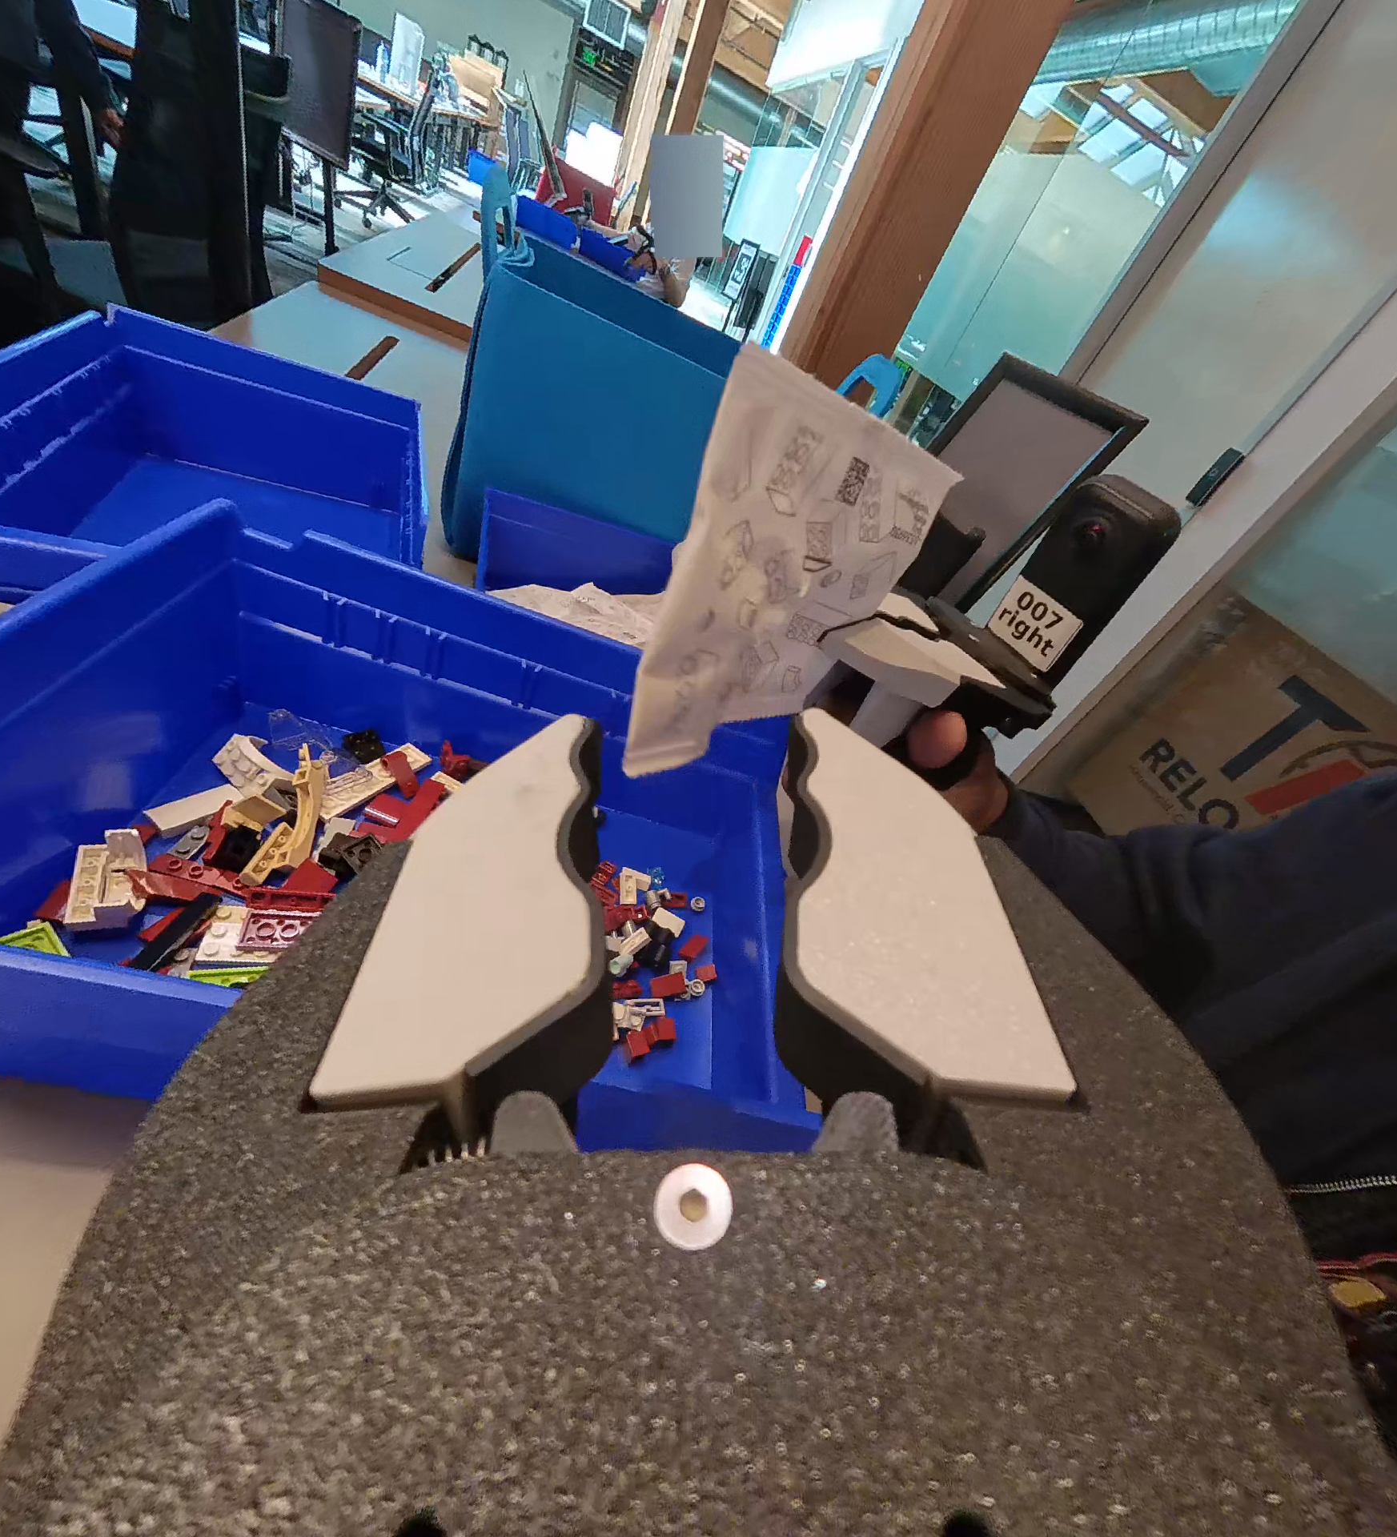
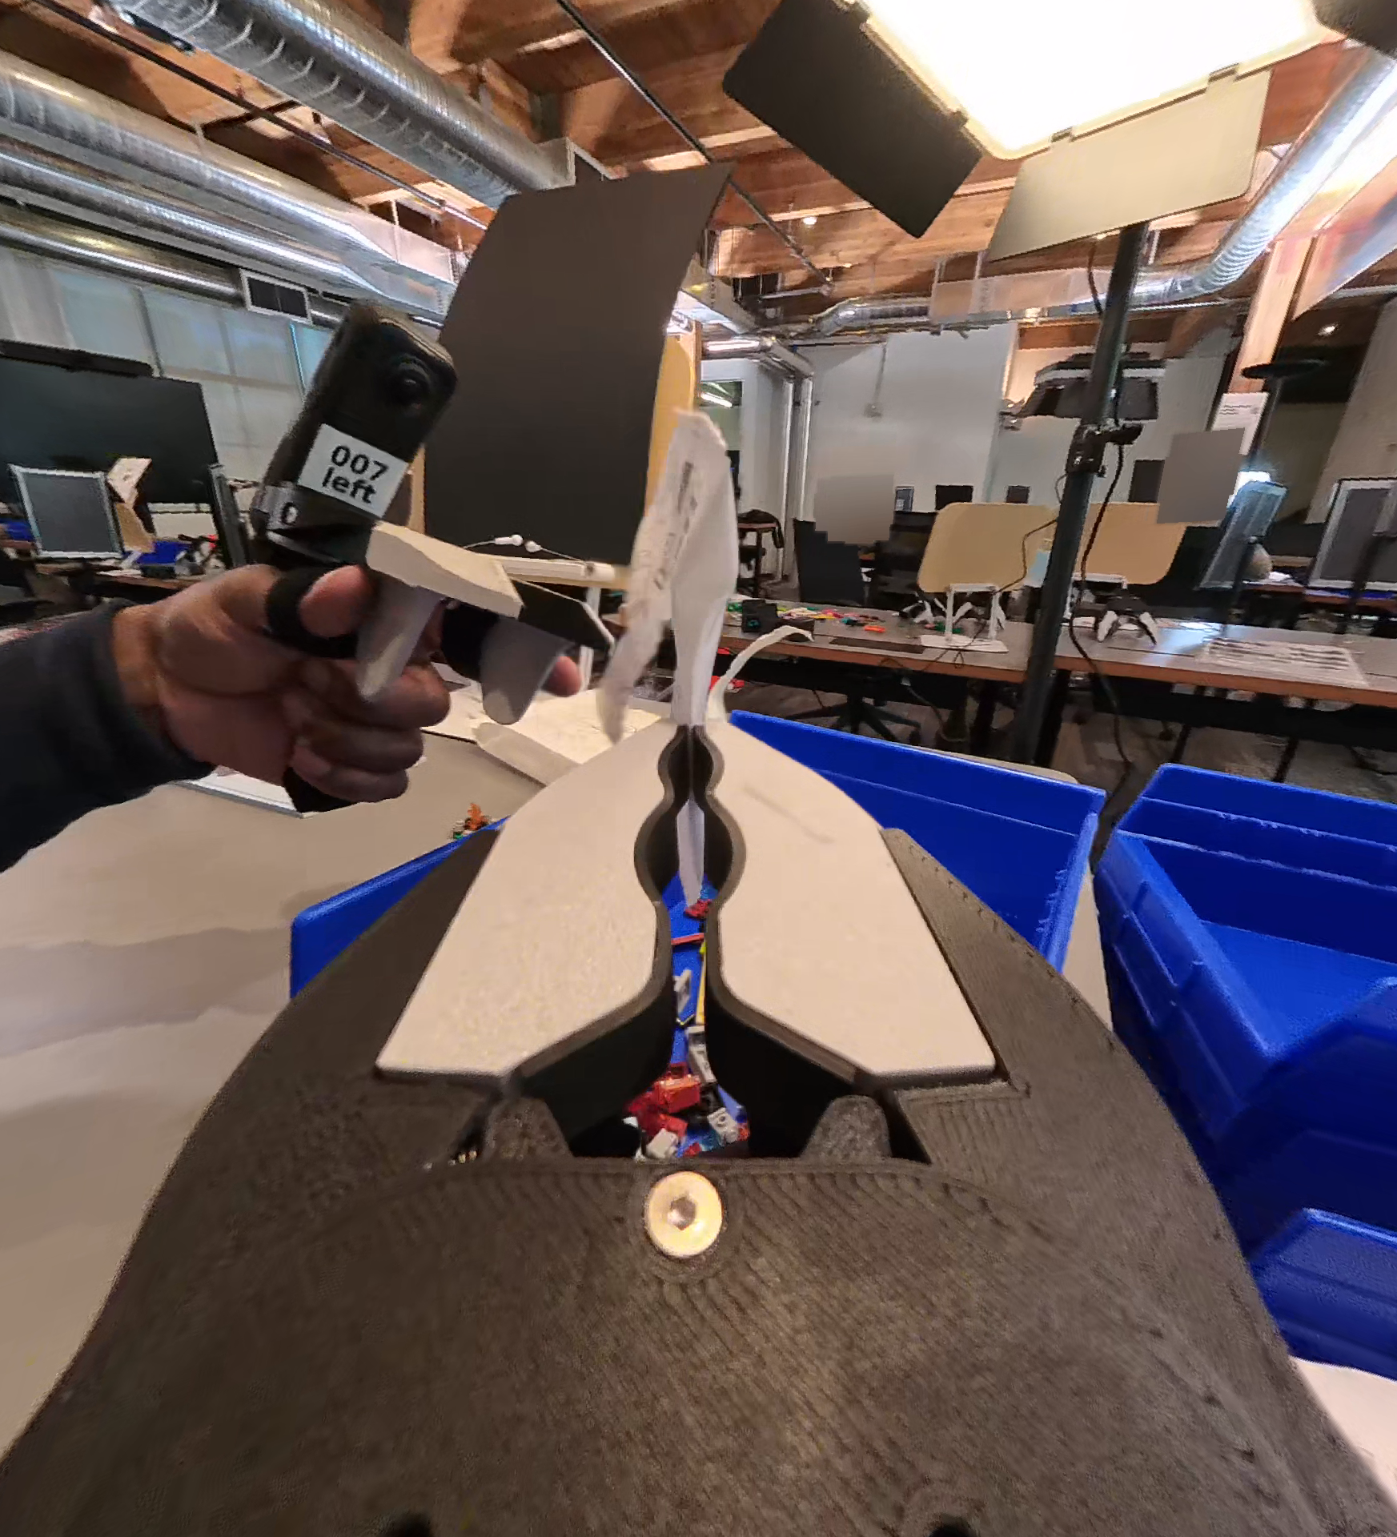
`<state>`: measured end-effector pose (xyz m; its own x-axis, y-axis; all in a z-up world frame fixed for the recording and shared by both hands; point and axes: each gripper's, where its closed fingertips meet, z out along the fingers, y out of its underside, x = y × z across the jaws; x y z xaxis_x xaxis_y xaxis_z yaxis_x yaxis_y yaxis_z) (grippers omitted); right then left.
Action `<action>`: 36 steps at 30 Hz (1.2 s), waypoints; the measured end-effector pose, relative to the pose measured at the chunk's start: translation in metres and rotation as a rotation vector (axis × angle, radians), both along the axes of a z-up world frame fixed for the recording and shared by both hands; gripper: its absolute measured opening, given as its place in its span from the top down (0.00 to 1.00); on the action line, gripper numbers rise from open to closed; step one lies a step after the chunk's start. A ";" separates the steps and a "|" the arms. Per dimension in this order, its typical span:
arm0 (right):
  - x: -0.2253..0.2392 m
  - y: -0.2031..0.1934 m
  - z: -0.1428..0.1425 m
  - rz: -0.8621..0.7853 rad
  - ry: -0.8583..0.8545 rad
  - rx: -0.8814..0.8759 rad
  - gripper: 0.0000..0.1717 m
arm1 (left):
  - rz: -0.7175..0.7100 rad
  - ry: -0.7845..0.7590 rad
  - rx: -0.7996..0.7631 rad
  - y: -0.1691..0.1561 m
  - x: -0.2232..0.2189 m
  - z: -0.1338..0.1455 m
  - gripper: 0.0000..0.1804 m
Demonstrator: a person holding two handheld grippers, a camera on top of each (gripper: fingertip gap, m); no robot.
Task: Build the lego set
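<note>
Landmark: blue bin [image 1: 345, 632] of loose bricks [image 1: 204, 865] on worktop [image 1: 4, 1198]. Left claw [image 1: 691, 782] agape, empty, over bin. Paper bag [image 1: 795, 549] just beyond it, long axis near-upright, lower corner between tips. Right claw [image 2: 691, 736] clamps bag's edge.

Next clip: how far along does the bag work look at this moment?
Looks done: loose toy bricks already lie in the near blue bin. In hand: the right gripper is shut on a printed white paper bag, held up above that bin; the left gripper is open just below the bag, holding nothing. Left: the bag isn't set down yet; the far blue bin shows no bricks.
</note>
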<state>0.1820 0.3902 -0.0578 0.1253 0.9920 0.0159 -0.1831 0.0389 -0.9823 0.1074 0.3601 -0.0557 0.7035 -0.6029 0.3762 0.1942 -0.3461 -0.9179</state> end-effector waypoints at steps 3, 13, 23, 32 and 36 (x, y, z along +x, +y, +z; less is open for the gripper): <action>-0.001 -0.008 0.002 0.090 0.039 -0.064 1.00 | -0.001 0.041 0.027 -0.001 0.005 0.001 0.76; -0.009 -0.030 0.010 0.253 0.025 -0.014 1.00 | -0.010 0.246 0.308 -0.026 0.022 0.034 0.92; -0.010 -0.018 0.018 0.116 -0.116 0.169 0.86 | 0.122 0.544 0.468 -0.042 0.011 0.033 1.00; -0.031 -0.046 0.040 0.175 -0.523 0.520 0.81 | 0.132 0.604 0.313 -0.033 0.010 0.018 1.00; -0.047 -0.048 0.032 0.195 -0.664 0.576 0.85 | 0.113 0.640 0.303 -0.032 0.017 0.014 1.00</action>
<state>0.1352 0.3418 -0.0258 -0.2567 0.8105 0.5264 0.3605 0.5857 -0.7260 0.1247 0.3283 -0.0412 0.7945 -0.5262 -0.3031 -0.3946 -0.0680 -0.9163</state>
